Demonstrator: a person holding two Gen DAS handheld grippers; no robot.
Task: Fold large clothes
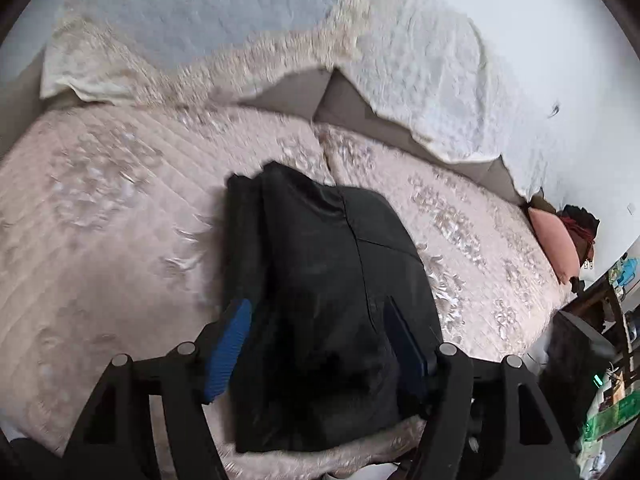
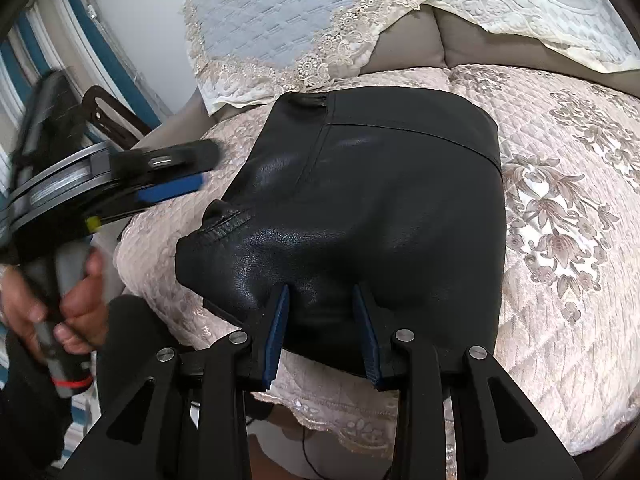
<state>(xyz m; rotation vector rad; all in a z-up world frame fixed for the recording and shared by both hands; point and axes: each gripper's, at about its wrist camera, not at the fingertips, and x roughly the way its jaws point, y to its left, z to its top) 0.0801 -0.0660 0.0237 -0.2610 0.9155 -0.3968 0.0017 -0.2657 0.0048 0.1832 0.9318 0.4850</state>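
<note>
A black leather garment (image 1: 320,260) lies folded into a thick bundle on the pink quilted sofa seat (image 1: 100,220). In the left wrist view, my left gripper (image 1: 316,344) stands open above its near end, blue pads wide apart and clear of the leather. The right wrist view shows the left gripper (image 2: 204,166) from the side, hovering left of the garment (image 2: 380,180). My right gripper (image 2: 320,332) is shut on the garment's near edge, where a bulge of leather is pinched between the blue pads.
Lace-edged throws (image 1: 420,60) drape the sofa back. A pink cushion (image 1: 554,240) and dark items lie at the seat's far right, with a cluttered table (image 1: 608,320) beyond. A person's hand (image 2: 76,308) holds the left gripper's handle beside blue-striped curtains (image 2: 80,40).
</note>
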